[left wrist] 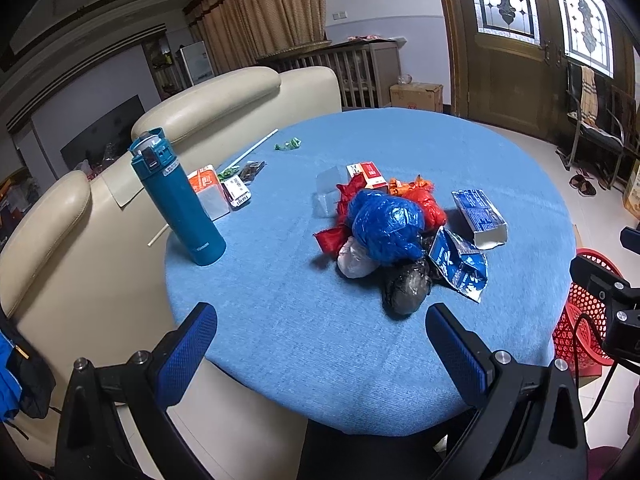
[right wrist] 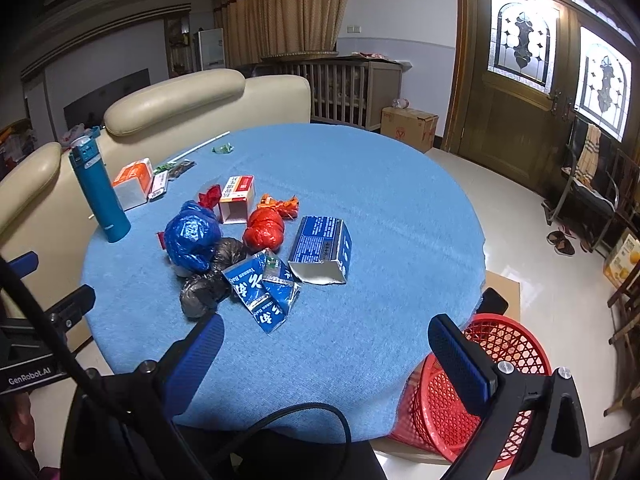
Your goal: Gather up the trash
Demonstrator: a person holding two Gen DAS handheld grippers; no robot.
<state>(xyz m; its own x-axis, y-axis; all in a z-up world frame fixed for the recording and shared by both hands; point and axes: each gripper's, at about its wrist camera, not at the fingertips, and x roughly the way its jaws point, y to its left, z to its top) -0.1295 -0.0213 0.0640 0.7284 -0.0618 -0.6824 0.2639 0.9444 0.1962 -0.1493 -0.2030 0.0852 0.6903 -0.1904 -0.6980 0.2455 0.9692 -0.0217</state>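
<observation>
Setting: round table [right wrist: 400, 208] under a ribbed blue cloth, cream leather chairs behind it.
Left claw [left wrist: 320, 344]: spread wide, holding nothing, above the near table edge.
Right claw [right wrist: 326, 354]: spread wide, holding nothing, between the trash and the basket.
Trash: heaped mid-table. A crinkled blue bag [right wrist: 191, 236], a knotted red bag [right wrist: 264, 230], two shiny black bags [right wrist: 200, 292], a torn blue pack [right wrist: 262, 290], an open blue carton [right wrist: 322, 250], a small red-and-white box [right wrist: 237, 198].
Other items: a smooth teal flask [right wrist: 100, 196] standing upright at the left, small packets and a straw beside it.
Basket [right wrist: 504, 344]: red plastic mesh, on the floor just beside the table, on the right.
Progress: apparently not begun; the heap looks untouched, and the visible part of the basket looks empty.
</observation>
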